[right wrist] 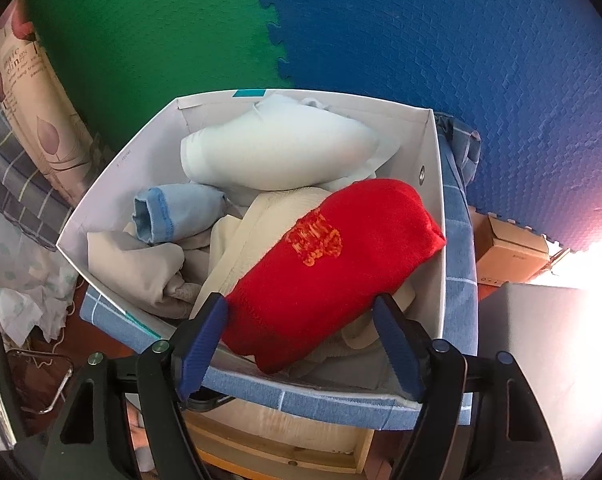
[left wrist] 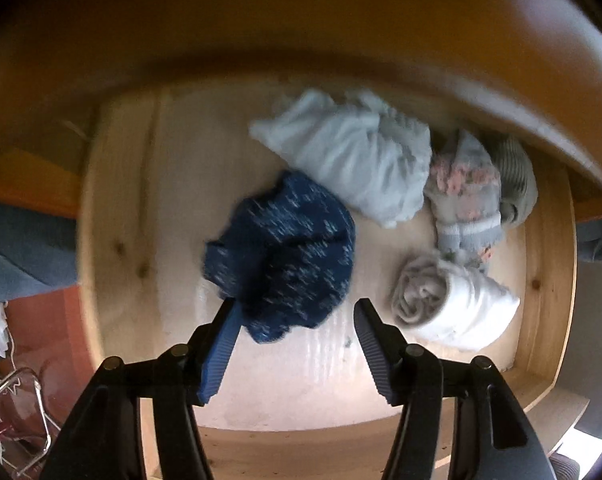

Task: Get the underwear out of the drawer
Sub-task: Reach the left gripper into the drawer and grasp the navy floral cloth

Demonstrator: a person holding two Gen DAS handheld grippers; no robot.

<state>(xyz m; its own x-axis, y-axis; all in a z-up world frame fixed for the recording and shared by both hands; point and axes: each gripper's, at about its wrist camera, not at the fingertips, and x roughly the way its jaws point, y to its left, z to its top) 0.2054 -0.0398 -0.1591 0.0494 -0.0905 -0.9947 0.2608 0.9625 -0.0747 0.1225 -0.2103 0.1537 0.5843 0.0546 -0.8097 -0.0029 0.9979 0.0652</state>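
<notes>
In the left wrist view I look straight down into an open wooden drawer (left wrist: 101, 208). A dark blue speckled pair of underwear (left wrist: 285, 252) lies crumpled on its floor. My left gripper (left wrist: 297, 303) is open just above it, and the left fingertip (left wrist: 229, 312) is at the cloth's near edge. In the right wrist view a red garment with orange embroidery (right wrist: 333, 256) rests on the pile in a white box (right wrist: 113, 184). My right gripper (right wrist: 301, 304) is open around the garment's near end.
The drawer also holds a white garment (left wrist: 349, 160), a floral piece (left wrist: 465, 192), a striped piece (left wrist: 517, 172) and a rolled white bundle (left wrist: 453, 304). The box holds pale (right wrist: 277, 152), light blue (right wrist: 177, 212) and beige (right wrist: 137, 264) clothes. A cardboard box (right wrist: 513, 248) stands to its right.
</notes>
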